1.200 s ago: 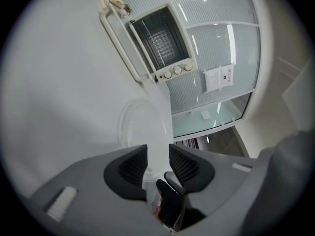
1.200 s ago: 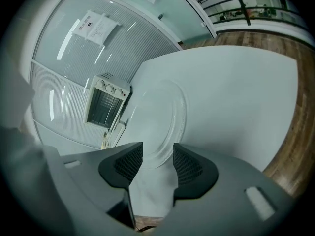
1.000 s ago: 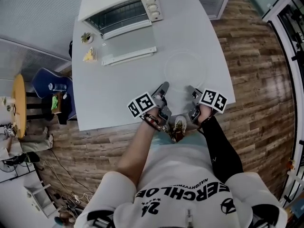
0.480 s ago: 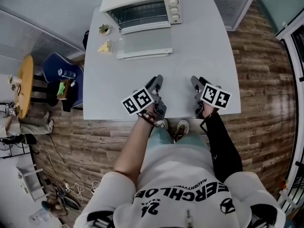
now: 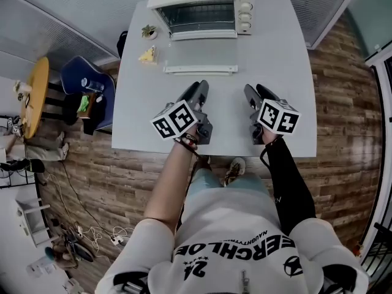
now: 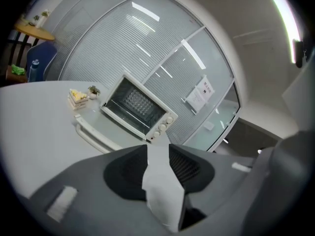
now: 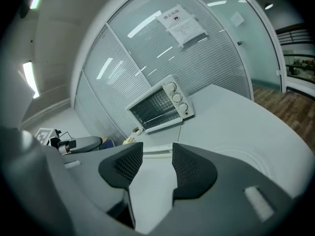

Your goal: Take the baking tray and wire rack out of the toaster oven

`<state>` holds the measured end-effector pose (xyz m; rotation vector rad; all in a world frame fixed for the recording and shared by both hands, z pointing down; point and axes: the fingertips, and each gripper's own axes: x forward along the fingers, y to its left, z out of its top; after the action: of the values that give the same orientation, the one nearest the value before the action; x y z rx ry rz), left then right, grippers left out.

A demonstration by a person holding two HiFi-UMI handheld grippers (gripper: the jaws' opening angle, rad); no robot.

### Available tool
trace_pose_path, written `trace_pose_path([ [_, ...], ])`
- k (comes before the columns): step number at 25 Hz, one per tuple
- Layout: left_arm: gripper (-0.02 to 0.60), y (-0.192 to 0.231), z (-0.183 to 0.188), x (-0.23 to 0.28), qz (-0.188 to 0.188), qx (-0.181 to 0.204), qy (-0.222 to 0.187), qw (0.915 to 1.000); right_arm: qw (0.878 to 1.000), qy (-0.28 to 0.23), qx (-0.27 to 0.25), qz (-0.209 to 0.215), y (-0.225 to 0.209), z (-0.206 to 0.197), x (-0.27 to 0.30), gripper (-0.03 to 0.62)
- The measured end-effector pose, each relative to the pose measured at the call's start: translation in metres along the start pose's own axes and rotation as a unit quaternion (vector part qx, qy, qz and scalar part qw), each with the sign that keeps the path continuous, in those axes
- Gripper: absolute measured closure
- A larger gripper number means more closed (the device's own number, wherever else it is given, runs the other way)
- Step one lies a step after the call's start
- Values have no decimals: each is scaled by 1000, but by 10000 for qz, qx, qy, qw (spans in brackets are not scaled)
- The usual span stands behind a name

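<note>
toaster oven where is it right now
In the head view the toaster oven sits at the far edge of the white table, its door dropped open, a small potted plant to its left.

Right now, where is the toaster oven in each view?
Head view: toaster oven top centre, at the far end of the table.
Left gripper view: toaster oven left of centre, above the jaws.
Right gripper view: toaster oven near centre, above the jaws.
Shared landmark: its knobs, at its right end.

White black-lettered T-shirt (image 5: 233,231), black right sleeve (image 5: 289,188), wrist bracelet (image 5: 188,141)
</note>
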<state>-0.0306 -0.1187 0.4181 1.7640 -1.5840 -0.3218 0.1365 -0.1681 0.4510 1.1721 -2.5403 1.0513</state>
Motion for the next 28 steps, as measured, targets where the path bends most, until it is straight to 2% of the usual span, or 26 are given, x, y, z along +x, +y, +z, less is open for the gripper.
trace_pose_path([
  [4,430,3,27,7,-41,365,-94,9993,9997,-72,-224,57,19,18,21,411],
  [8,430,15,47,21,-100,539,-50,9985,9990,-108,-406,116,38,35,49,411],
  [12,430,33,70,41,-193,570,-21,9982,9991,-199,-340,170,53,52,79,411],
  [18,430,57,99,77,-454,484,146,9977,9994,-340,-14,10,60,71,126,411],
  [22,430,79,115,101,-618,433,311,9967,9979,-416,487,82,67,78,161,411],
  [28,430,103,142,132,-1020,-15,311,9943,9884,-800,1284,142,70,93,202,411],
])
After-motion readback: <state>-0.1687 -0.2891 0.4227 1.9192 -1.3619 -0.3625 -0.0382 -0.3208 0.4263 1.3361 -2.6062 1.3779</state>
